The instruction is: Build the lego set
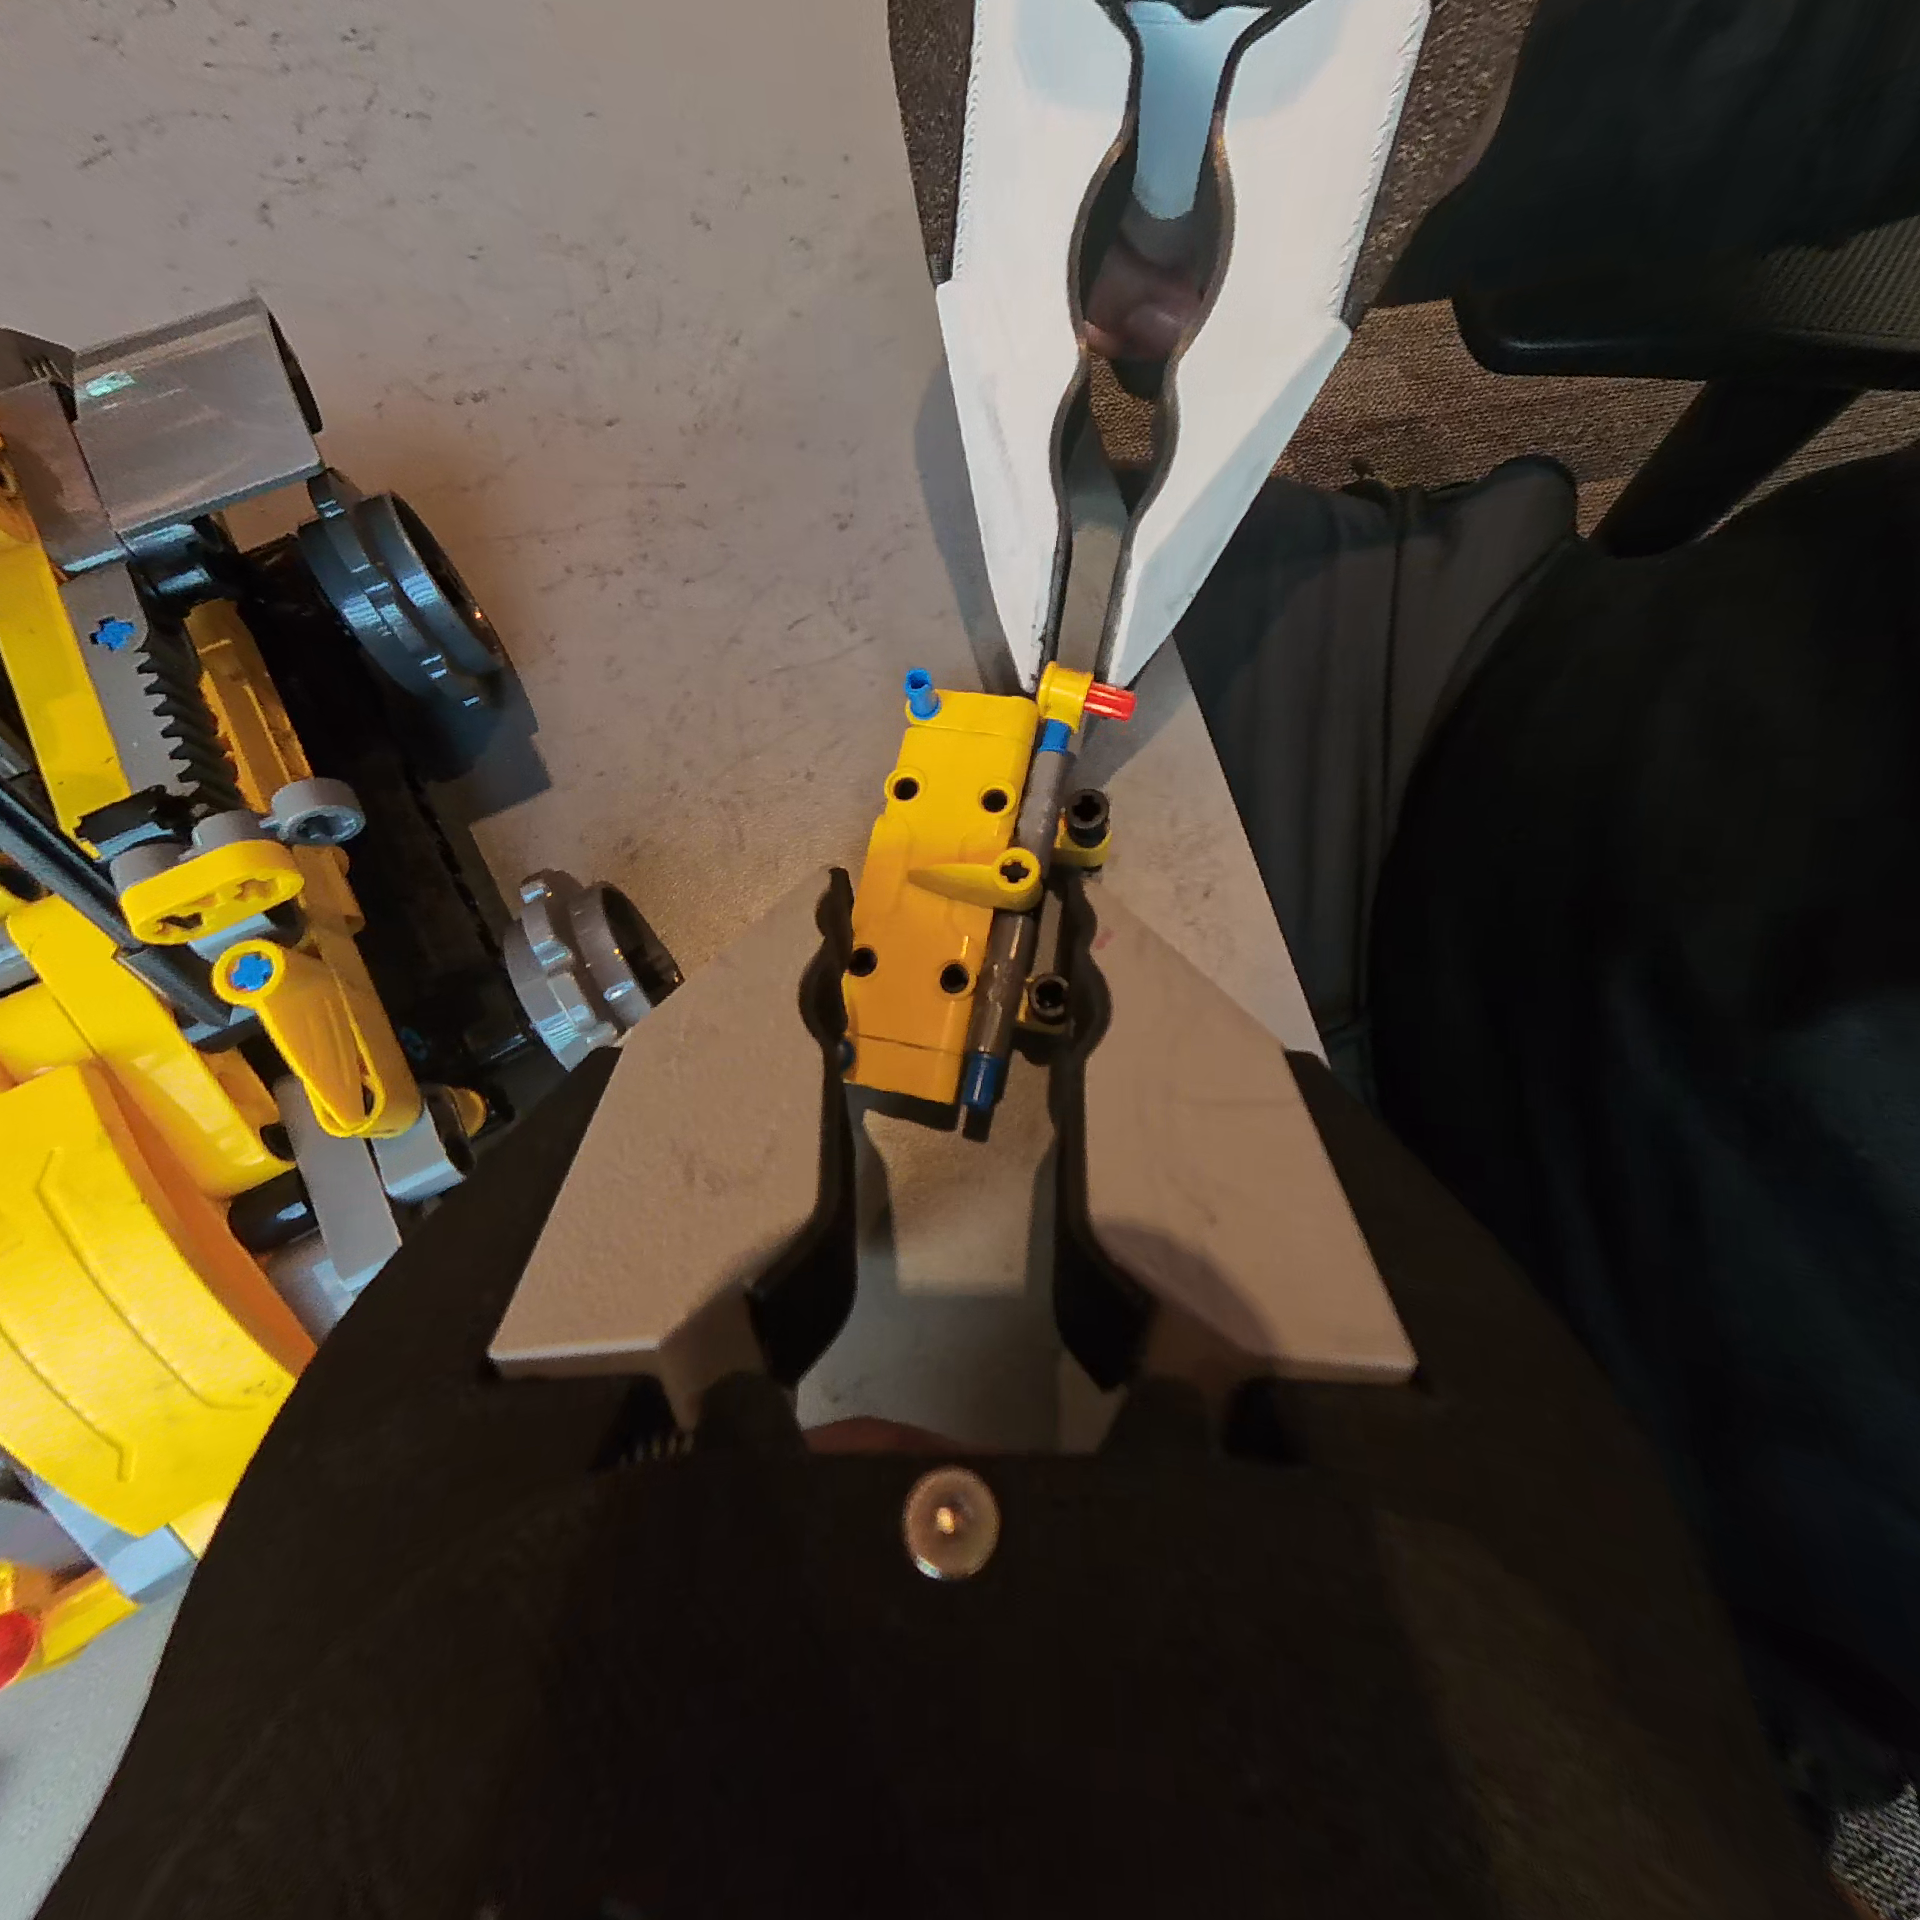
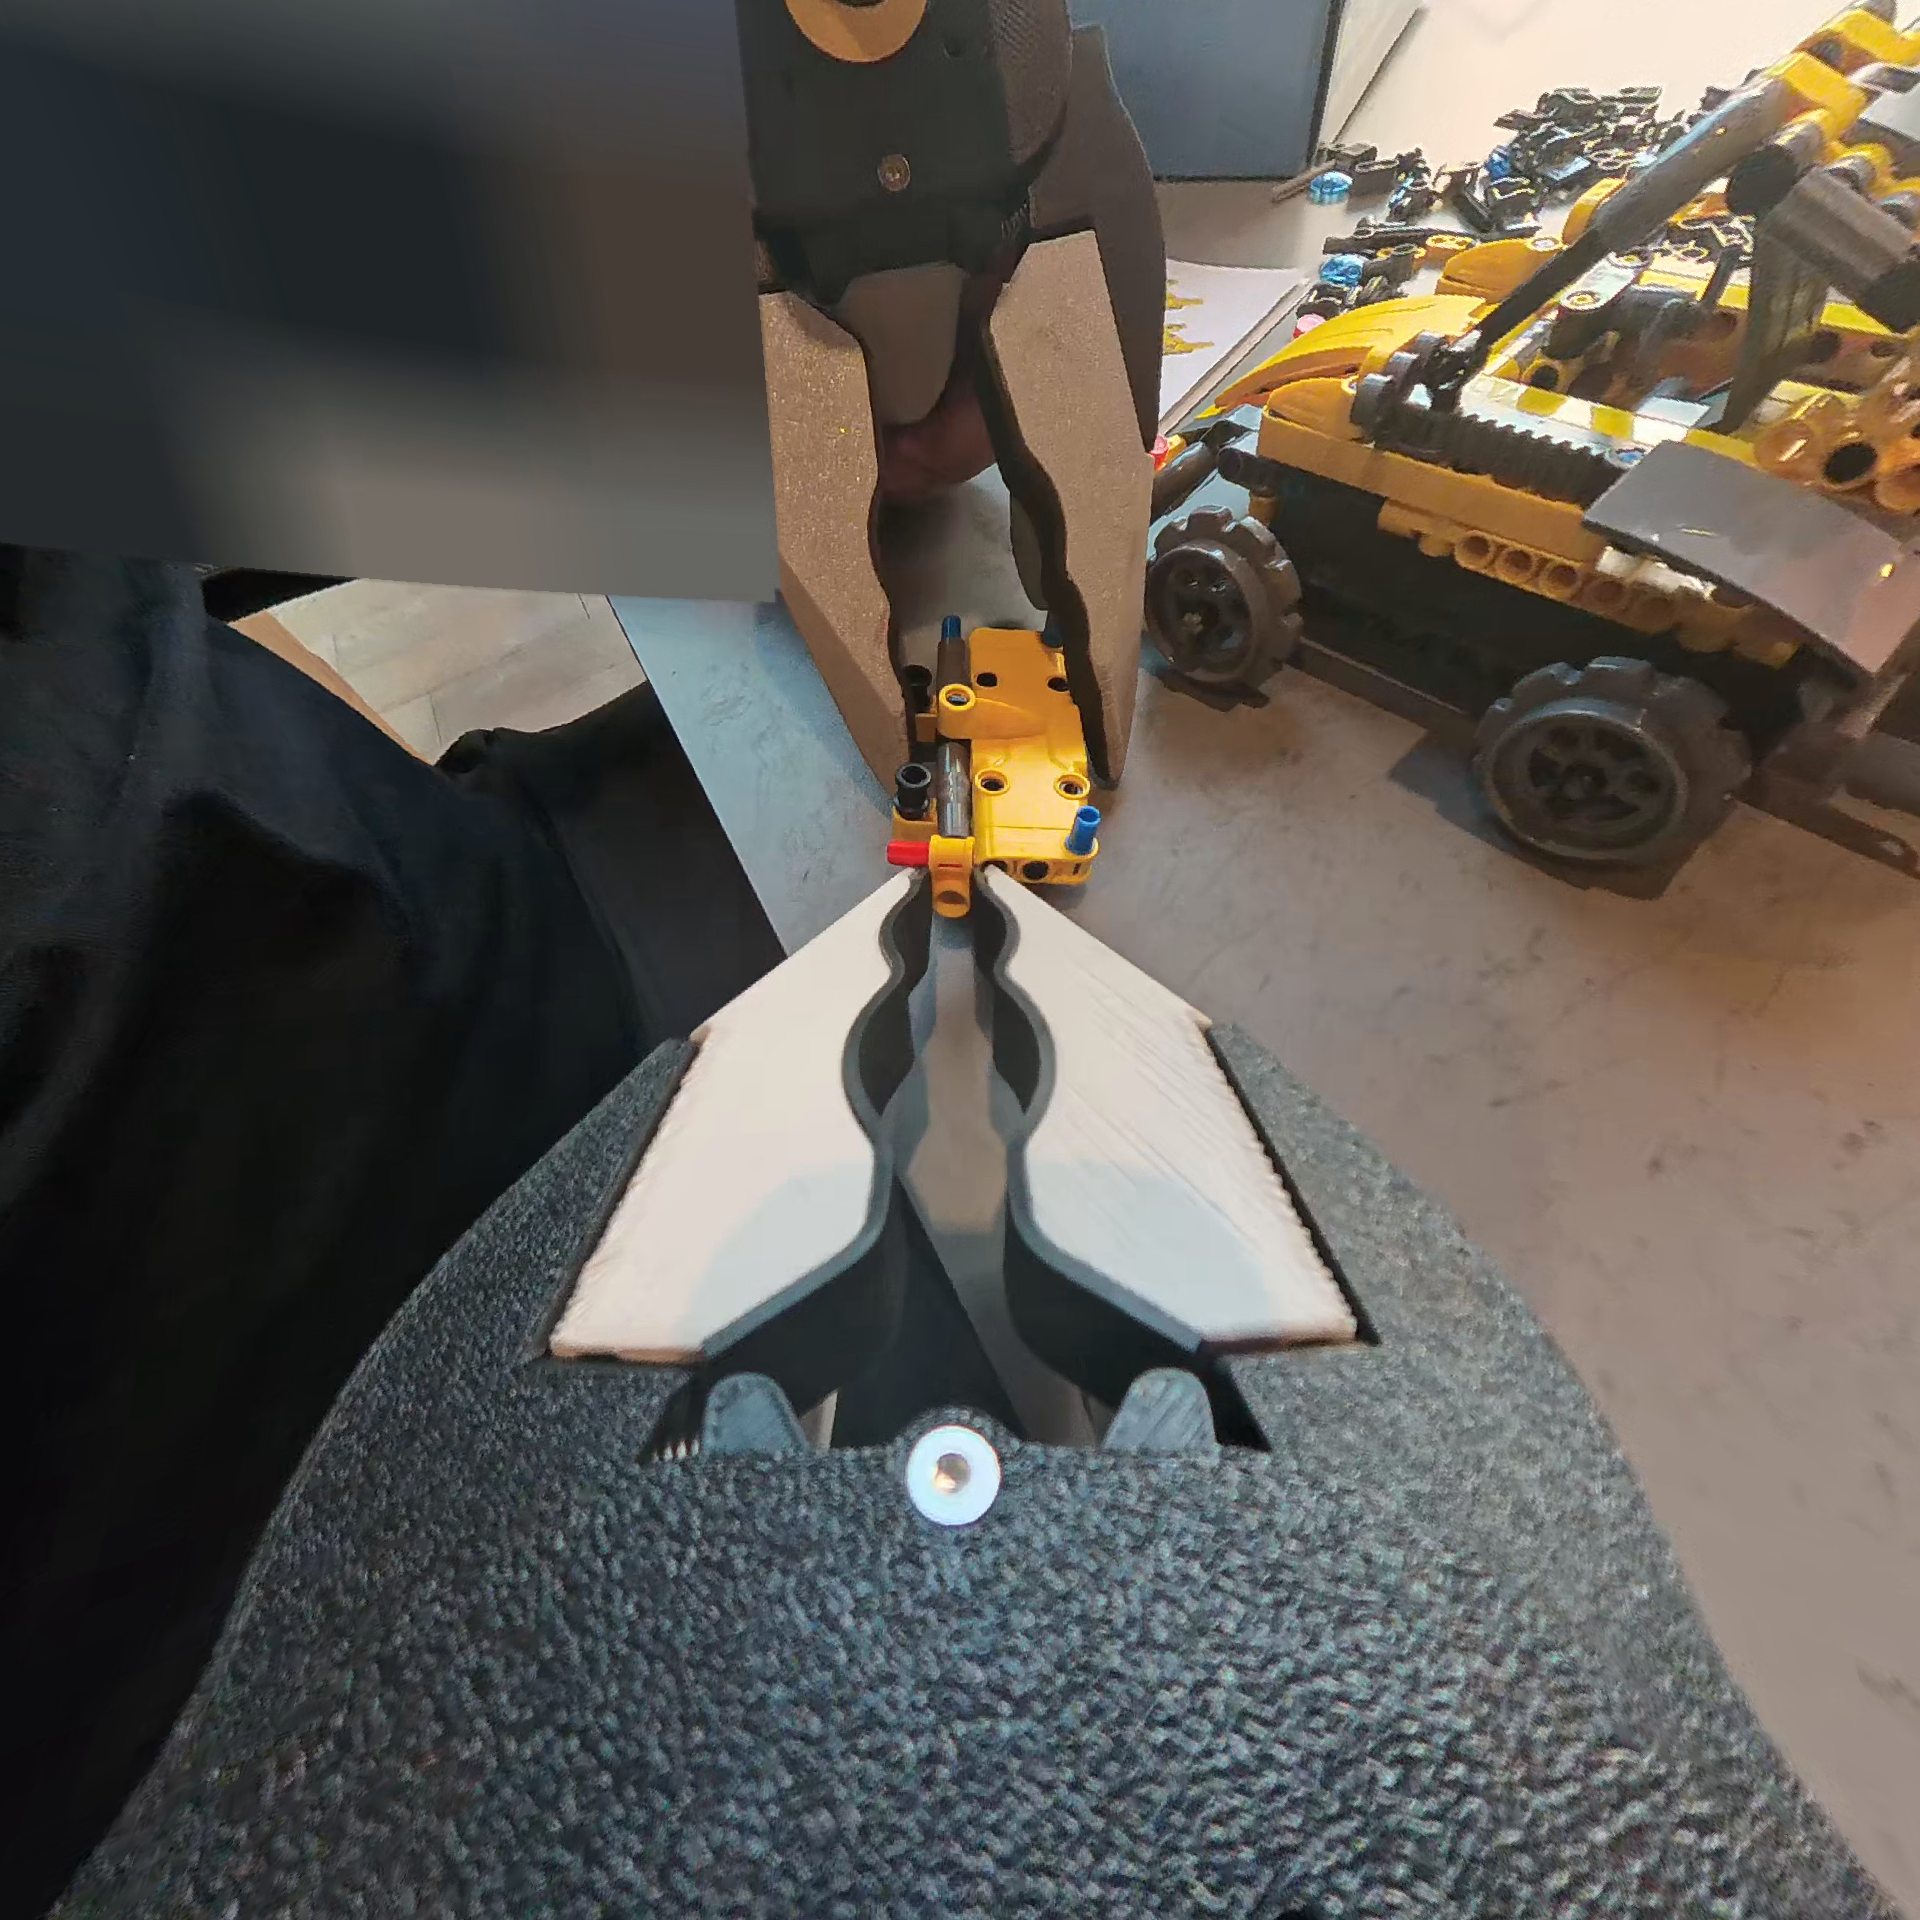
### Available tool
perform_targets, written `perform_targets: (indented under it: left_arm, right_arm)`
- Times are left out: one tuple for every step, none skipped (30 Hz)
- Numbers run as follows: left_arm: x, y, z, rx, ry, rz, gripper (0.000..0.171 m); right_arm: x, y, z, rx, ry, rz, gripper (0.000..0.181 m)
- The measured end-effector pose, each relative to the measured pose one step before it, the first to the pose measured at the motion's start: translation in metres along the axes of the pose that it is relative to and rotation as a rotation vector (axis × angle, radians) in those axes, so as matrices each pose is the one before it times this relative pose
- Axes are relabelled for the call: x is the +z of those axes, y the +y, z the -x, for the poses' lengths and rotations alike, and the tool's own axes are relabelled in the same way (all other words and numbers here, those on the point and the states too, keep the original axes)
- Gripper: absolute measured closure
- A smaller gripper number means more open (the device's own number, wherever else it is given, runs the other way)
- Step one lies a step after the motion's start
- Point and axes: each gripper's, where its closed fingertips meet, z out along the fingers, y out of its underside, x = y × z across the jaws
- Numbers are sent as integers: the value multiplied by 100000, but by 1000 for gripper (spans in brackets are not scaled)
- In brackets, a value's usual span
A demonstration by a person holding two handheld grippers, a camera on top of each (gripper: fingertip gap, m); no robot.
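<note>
Grey fingers of the left gripper [image 1: 951, 925] clamp the yellow brick assembly [image 1: 940, 904] at the table edge [image 2: 727, 707]; just beyond, the white right gripper [image 1: 1075, 681] pinches its small yellow connector [image 1: 1062, 688]. Far left sits the yellow model vehicle [image 1: 187, 883].

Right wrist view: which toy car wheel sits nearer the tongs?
The smaller knobby dark wheel at the car's low nose end, beside the left tongs; the bigger wheel sits farther right.
</note>
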Motion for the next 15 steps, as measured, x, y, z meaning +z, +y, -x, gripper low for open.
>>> perform_targets:
  left_arm:
    - [0, 1, -2, -14, 8, 4, 134]
    - [0, 2, 2, 64, -54, 19, 134]
    - [-5, 8, -7, 69, -65, 17, 134]
    - [1, 1, -4, 31, -26, 12, 134]
    - [-1, 1, 1, 15, -3, 10, 134]
    - [1, 0, -6, 28, -16, 7, 134]
    - [0, 0, 1, 9, -6, 0, 134]
    - [0, -1, -3, -12, 13, -6, 134]
    - [2, 0, -9, 14, -2, 3, 134]
    - [-1, 2, 5, 39, -19, 11, 134]
    - [2, 1, -9, 66, -46, 16, 134]
    - [0, 2, 3, 71, -56, 17, 134]
    - [1, 1, -11, 4, 8, 11, 134]
    - [-3, 1, 1, -82, 91, -2, 134]
    - [4, 7, 0, -91, 98, -9, 134]
  right_arm:
    - [12, 7, 8, -158, 207, 36, 174]
    - [9, 0, 7, -346, 353, 12, 174]
    - [7, 4, -4, -420, 422, -63, 174]
    - [6, 7, 3, -267, 356, 86, 174]
    - [12, 18, -8, -177, 340, 149, 174]
    - [-1, 17, -11, -387, 459, 144, 174]
    - [1, 36, -11, -763, 685, 256, 174]
    - [-10, 46, -25, -891, 846, 301, 174]
    - [-8, 52, -36, -968, 945, 272, 174]
    - [-9, 39, -11, -1091, 902, 132, 174]
    - [6, 17, -4, -935, 766, -69, 174]
    - [15, -1, -12, -252, 403, 15, 174]
    - [32, -30, 8, 468, -148, 12, 174]
    - [44, -8, 21, 489, -244, 175, 174]
    - [34, -13, -8, -119, 22, 140, 174]
